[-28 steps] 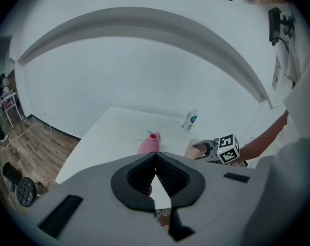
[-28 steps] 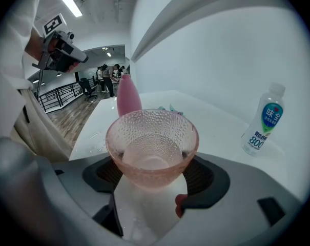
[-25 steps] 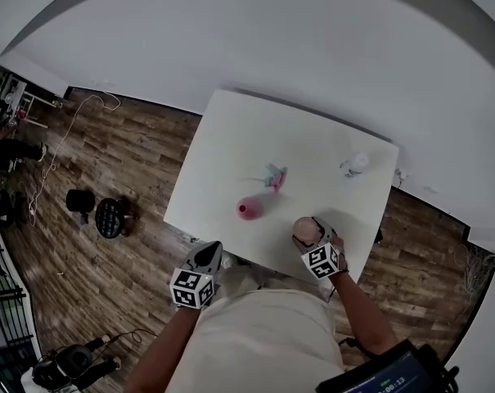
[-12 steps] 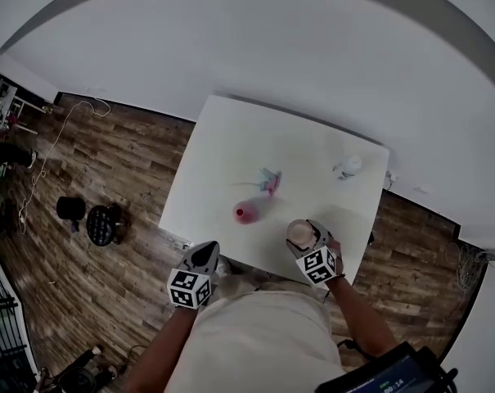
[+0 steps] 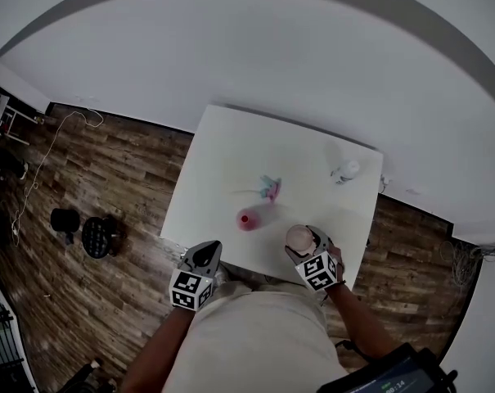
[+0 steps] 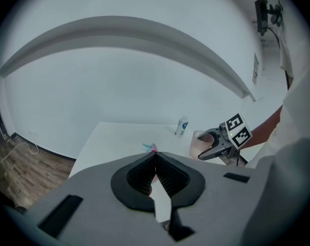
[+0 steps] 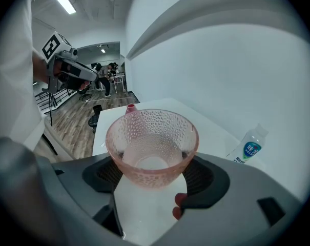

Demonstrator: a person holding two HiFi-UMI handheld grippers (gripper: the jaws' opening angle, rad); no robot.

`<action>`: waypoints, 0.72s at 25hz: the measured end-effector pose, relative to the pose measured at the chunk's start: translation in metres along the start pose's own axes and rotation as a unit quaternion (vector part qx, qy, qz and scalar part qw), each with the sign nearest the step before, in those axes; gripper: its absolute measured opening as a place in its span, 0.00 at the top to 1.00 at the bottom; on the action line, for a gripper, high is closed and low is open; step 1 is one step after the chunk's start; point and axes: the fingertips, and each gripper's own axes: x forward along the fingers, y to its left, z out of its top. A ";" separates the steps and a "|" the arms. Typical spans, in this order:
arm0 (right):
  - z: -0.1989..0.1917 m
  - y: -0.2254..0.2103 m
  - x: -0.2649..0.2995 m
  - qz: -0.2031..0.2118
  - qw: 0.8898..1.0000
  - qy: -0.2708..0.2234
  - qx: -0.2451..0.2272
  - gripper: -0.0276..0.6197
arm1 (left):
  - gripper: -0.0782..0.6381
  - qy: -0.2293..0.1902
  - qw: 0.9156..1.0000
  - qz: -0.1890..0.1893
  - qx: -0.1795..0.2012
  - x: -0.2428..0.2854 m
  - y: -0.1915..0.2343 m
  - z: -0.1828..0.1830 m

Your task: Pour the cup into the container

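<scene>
Upright pink cup (image 7: 152,147) gripped in the right tool (image 5: 309,247), near edge of the white surface (image 5: 231,162), left tool (image 6: 155,160) pressed closed and empty, pink container (image 5: 248,219) nearby, small bottle (image 5: 345,170) beyond.

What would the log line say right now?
right gripper: shut on cup | left gripper: shut, empty | container: on table
</scene>
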 end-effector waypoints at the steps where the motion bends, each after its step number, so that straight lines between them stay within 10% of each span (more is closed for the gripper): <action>1: 0.004 0.001 -0.002 -0.002 1.000 0.002 0.001 0.40 | 0.88 -0.002 1.000 -0.002 0.003 -0.001 0.003 0.002; 18: 0.047 0.033 -0.014 0.003 0.999 0.037 0.016 0.40 | 0.88 -0.022 0.999 -0.022 0.013 -0.026 0.036 0.014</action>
